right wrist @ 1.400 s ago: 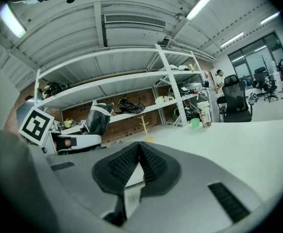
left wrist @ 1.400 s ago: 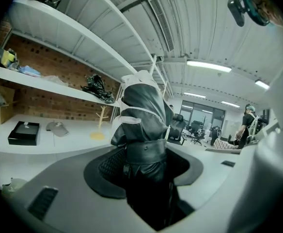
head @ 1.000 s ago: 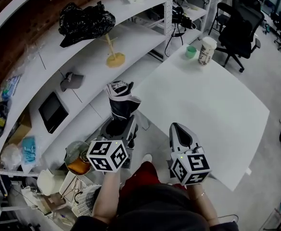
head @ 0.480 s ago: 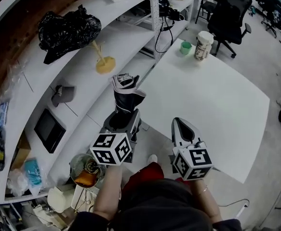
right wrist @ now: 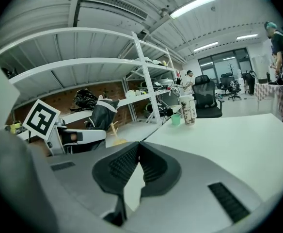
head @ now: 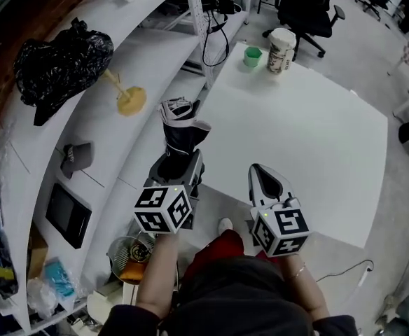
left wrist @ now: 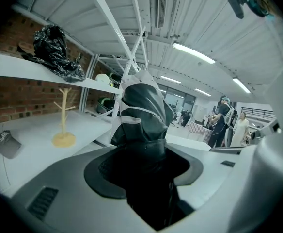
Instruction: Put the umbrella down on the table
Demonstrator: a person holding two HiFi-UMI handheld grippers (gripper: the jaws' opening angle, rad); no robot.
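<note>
The left claw is clamped on the umbrella, a folded black one with a pale band round its bunched cloth. The pads grip its lower part and the rest sticks up out of the jaws, nearly upright, leaning a little away from the person. It is in the air, not on the desk: seen from the head view it hangs just beside the desk's left edge, between that edge and the white shelving that runs along the brick wall.

The right claw is drawn together, its tips touching with nothing between them. It is held level with the left one, well apart from the umbrella, over the near edge of the desk.

The desk top is white and mostly bare. At its far corner stand a tall paper cup and a small green cup, just beside each other. A black office chair stands on the floor beyond them.

On the shelving lie a crumpled black bag and a small wooden stand with a round base. Two people stand far off across the room.
</note>
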